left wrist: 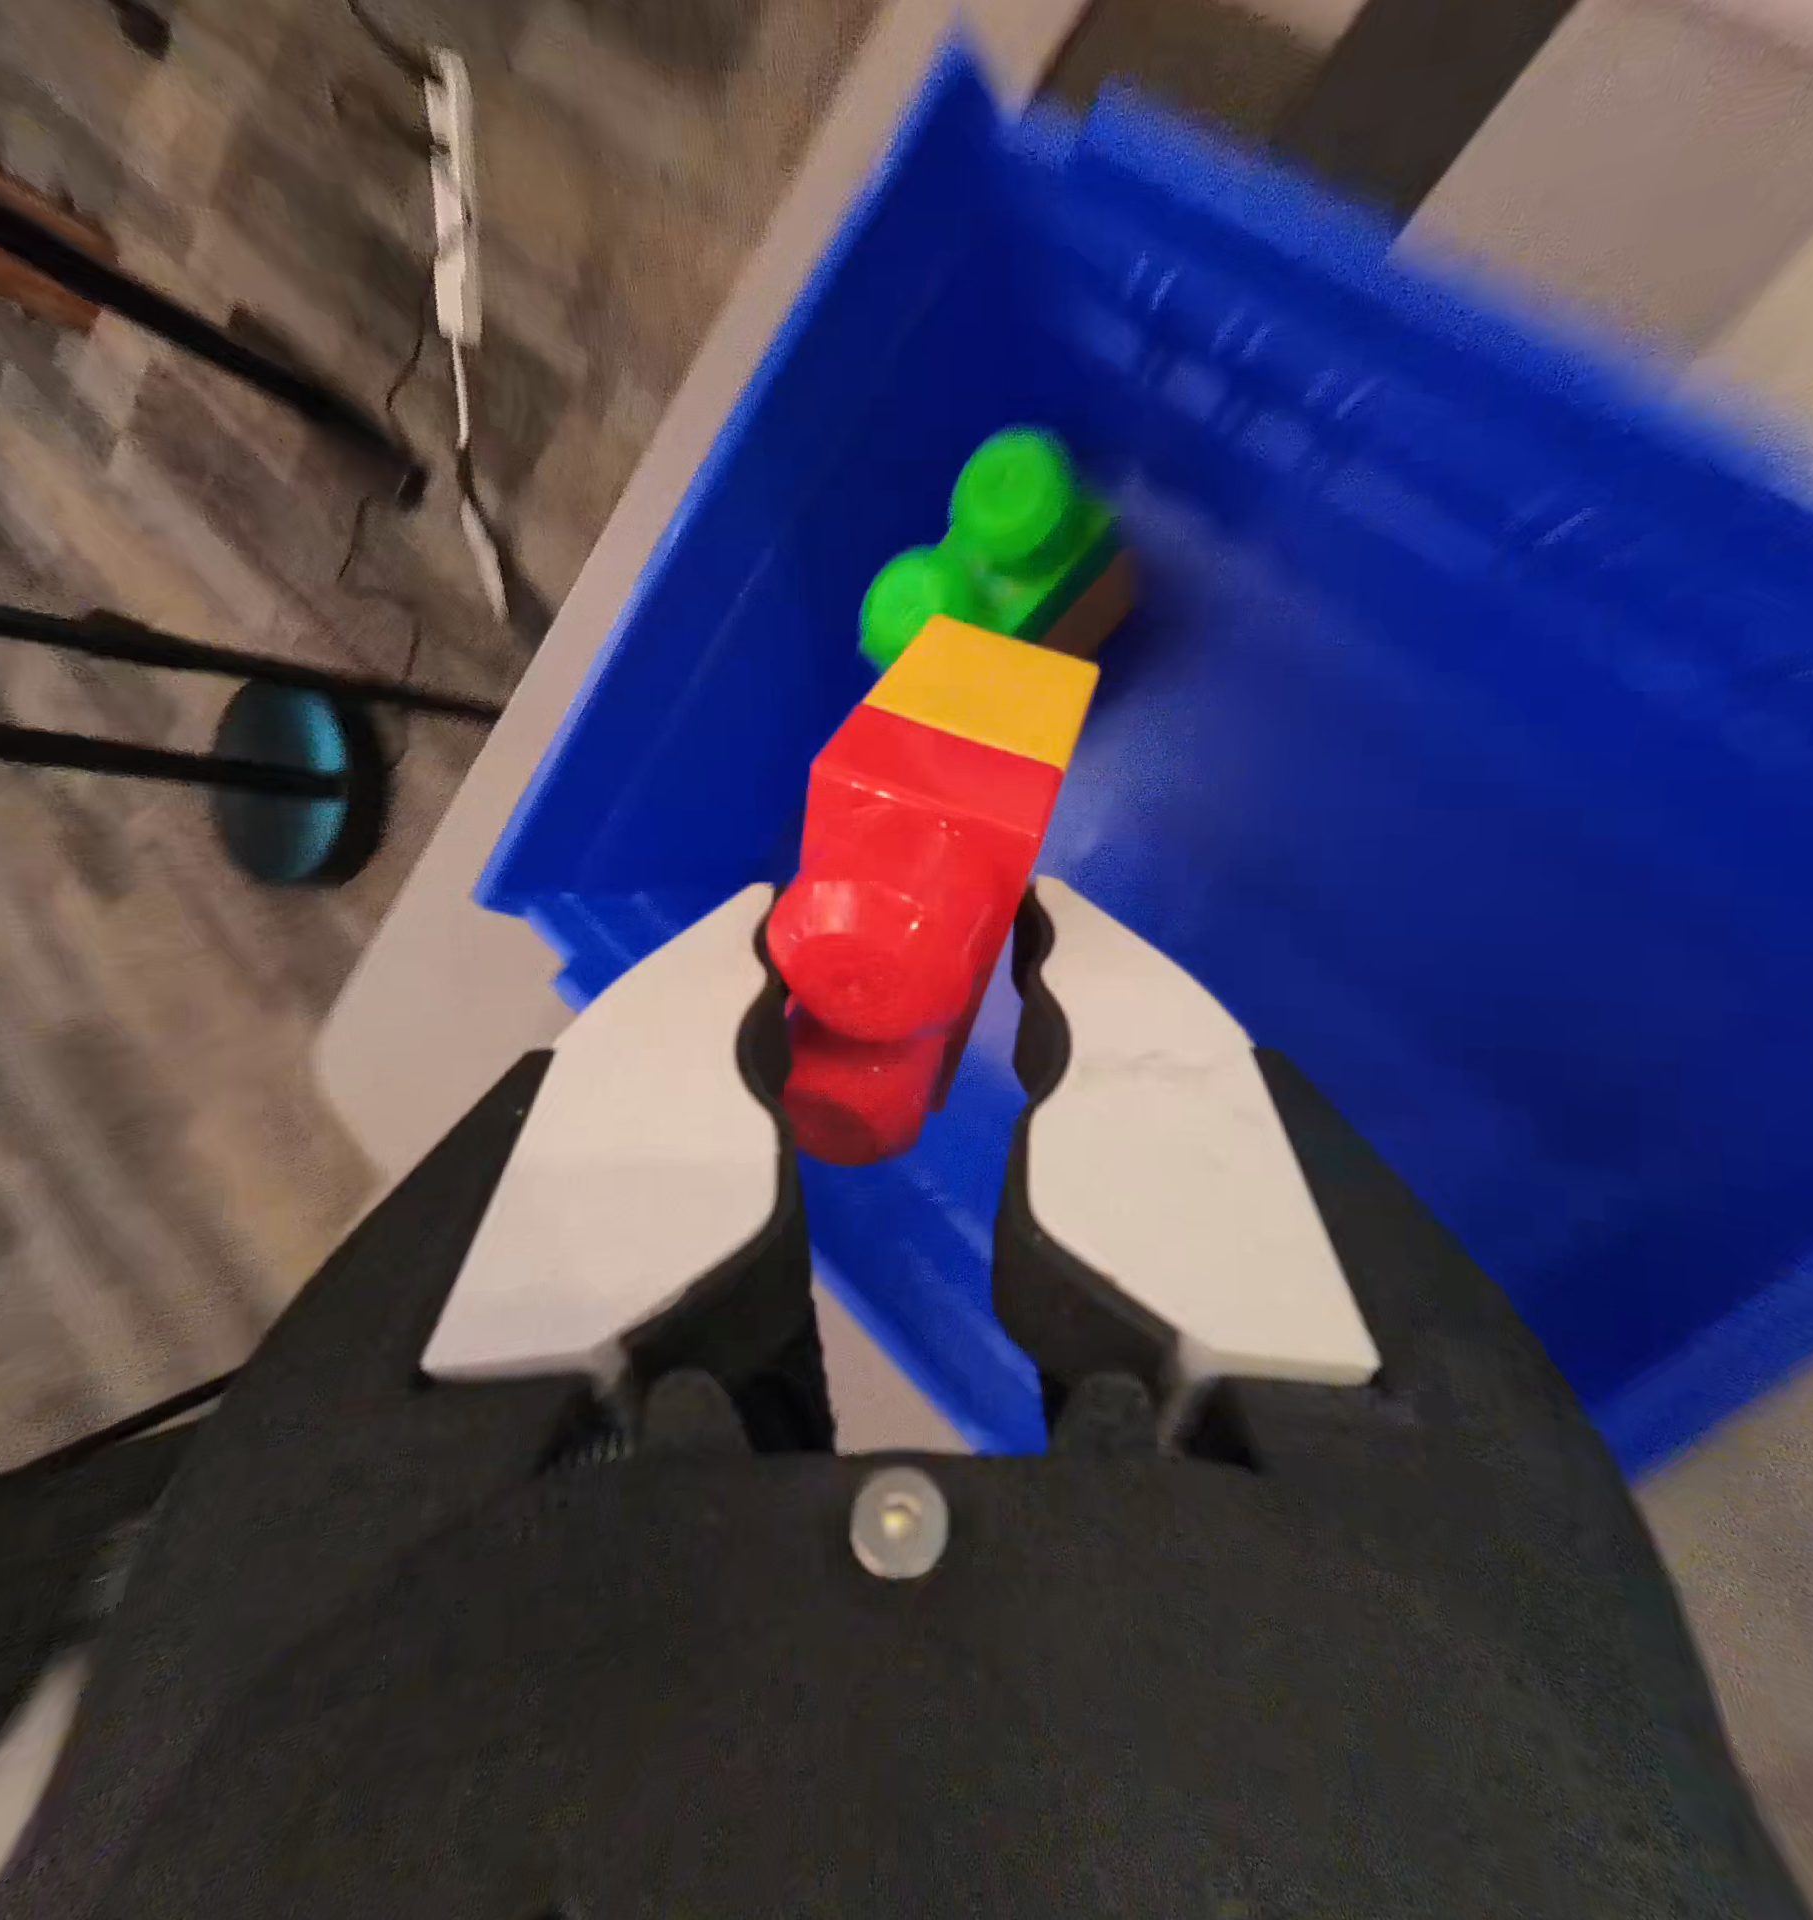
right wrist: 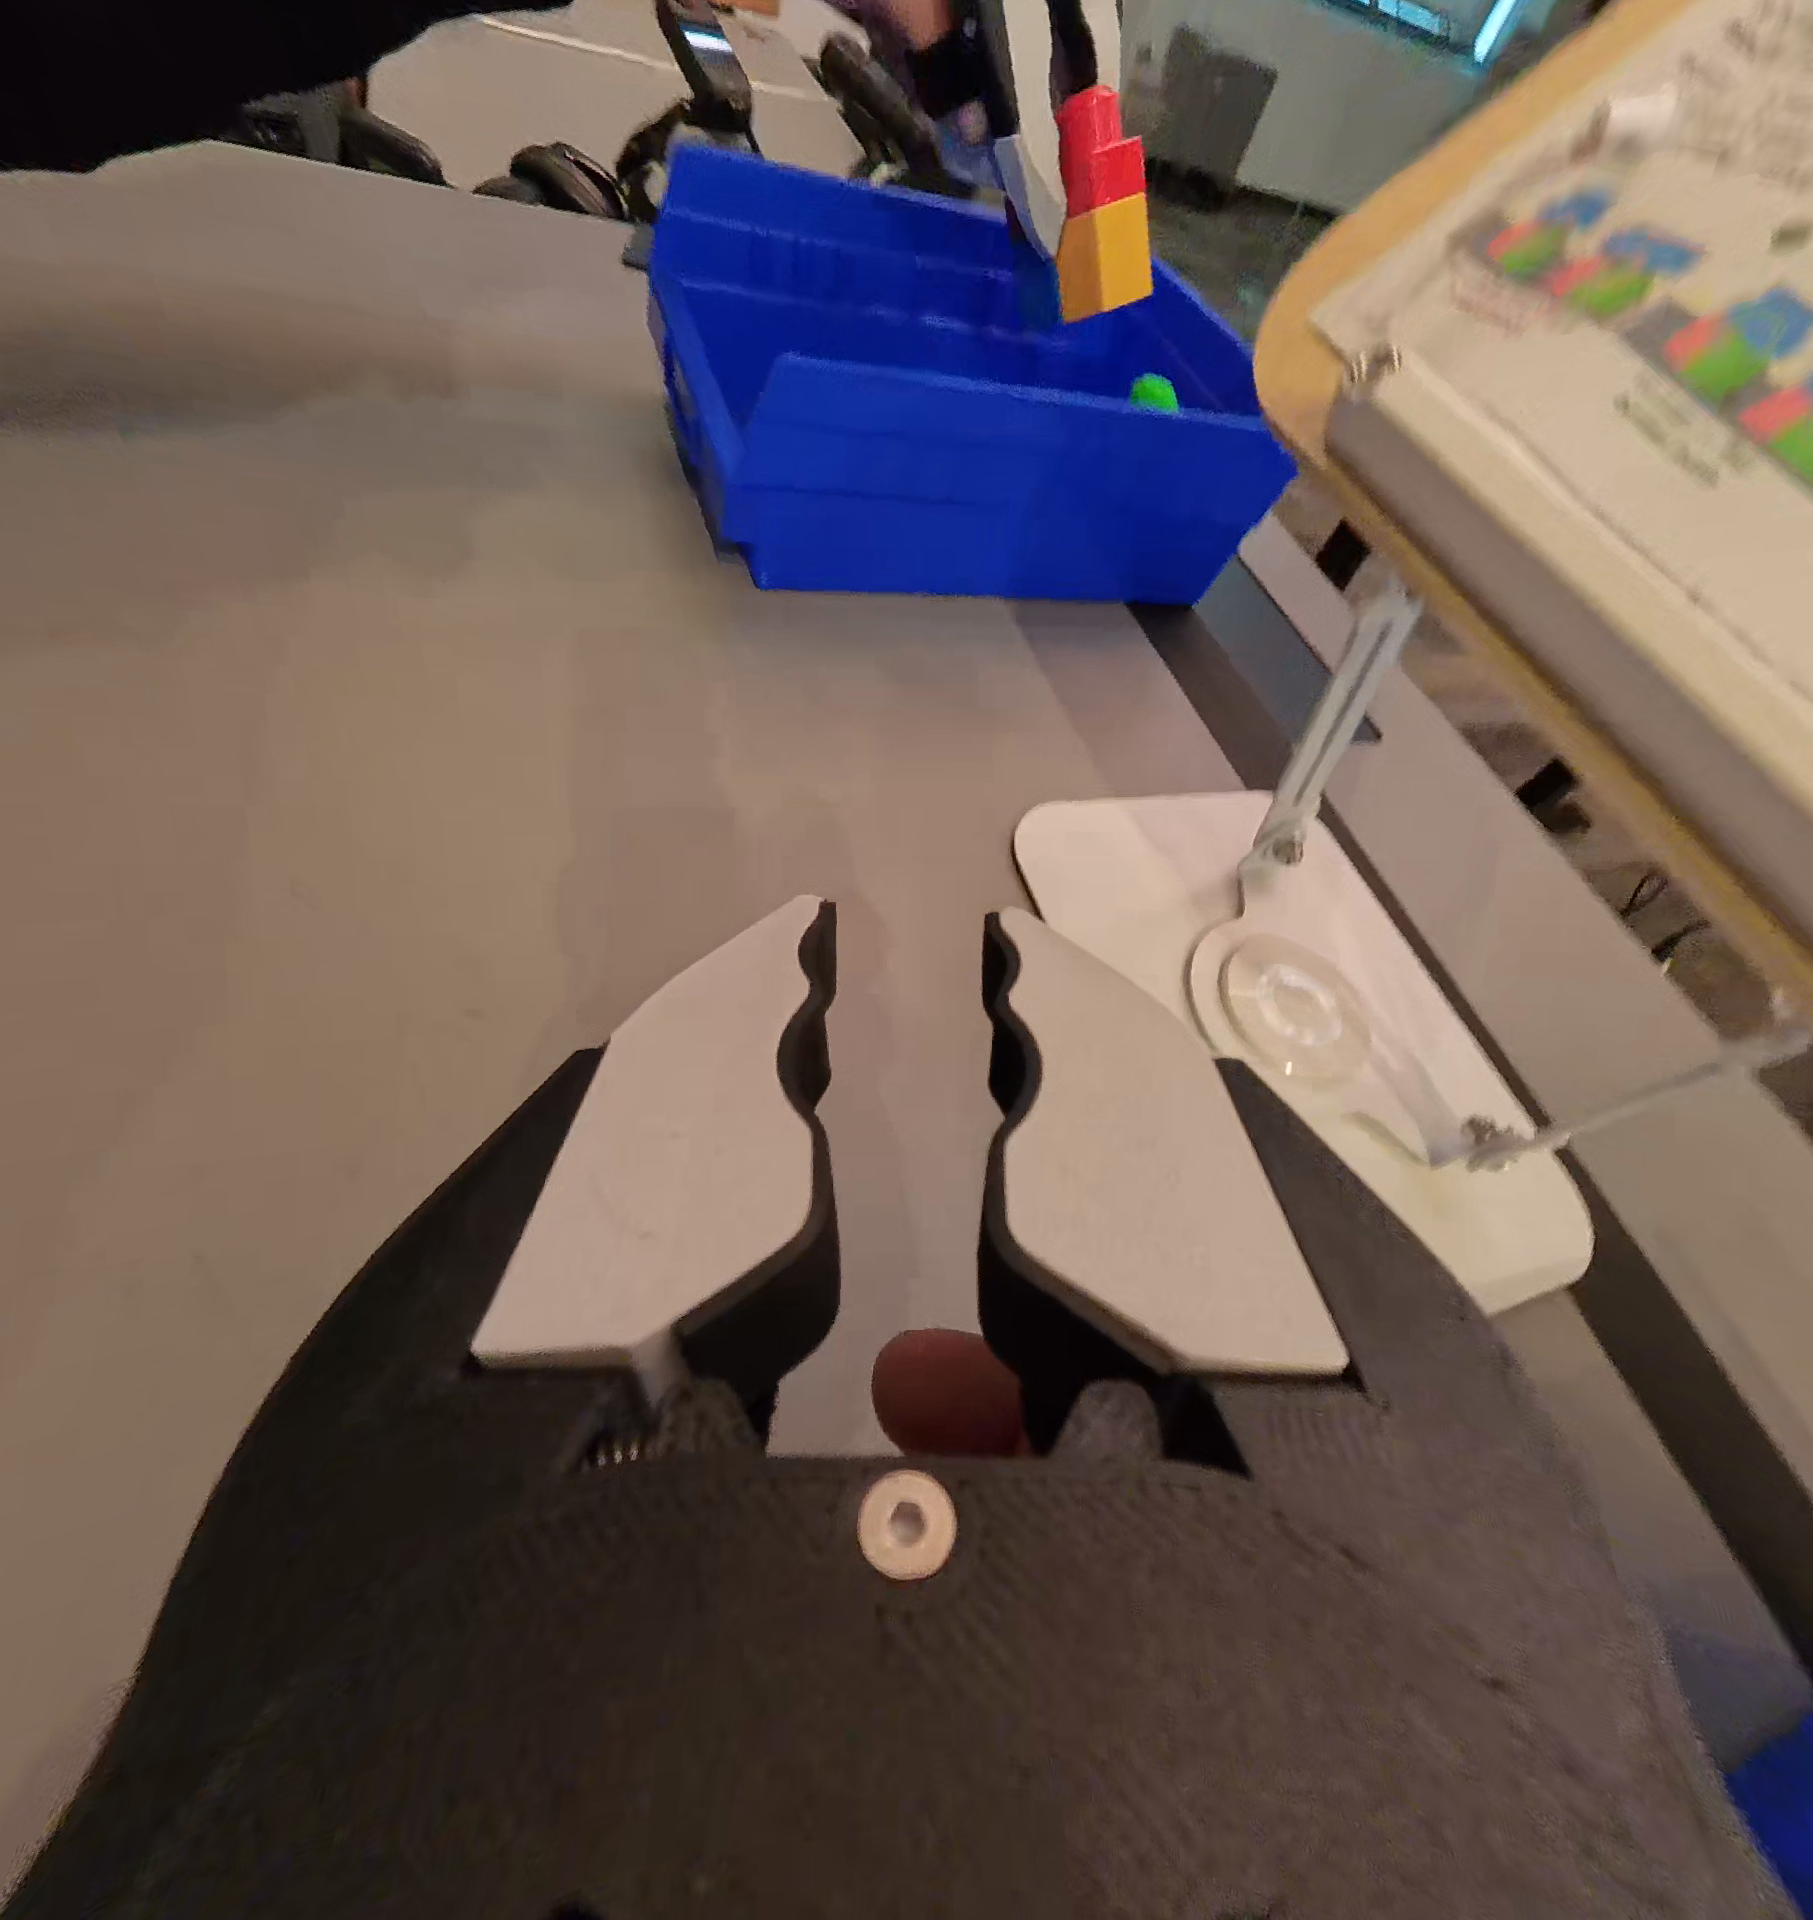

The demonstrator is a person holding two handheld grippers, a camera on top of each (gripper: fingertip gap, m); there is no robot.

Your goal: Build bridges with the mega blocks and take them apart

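Left gripper [left wrist: 897, 971] fingers clamp a red studded plastic block [left wrist: 907, 935] with a yellow block [left wrist: 990, 686] stuck to its far end, held over the blue plastic bin [left wrist: 1401, 831]; green studded block [left wrist: 995, 540] lies inside the bin.

Right gripper [right wrist: 910, 925] fingers part-open, gripping nothing, above grey tabletop [right wrist: 362, 727] well short of the bin [right wrist: 964, 478]; white stand base [right wrist: 1297, 1039] just beside its right finger.

The left gripper [left wrist: 897, 997] points toward one o'clock, tilted down, its two fingers closed on a red block [left wrist: 912, 935]. The right gripper [right wrist: 910, 925] hangs low and level, aimed at twelve o'clock, jaws apart with nothing between them.
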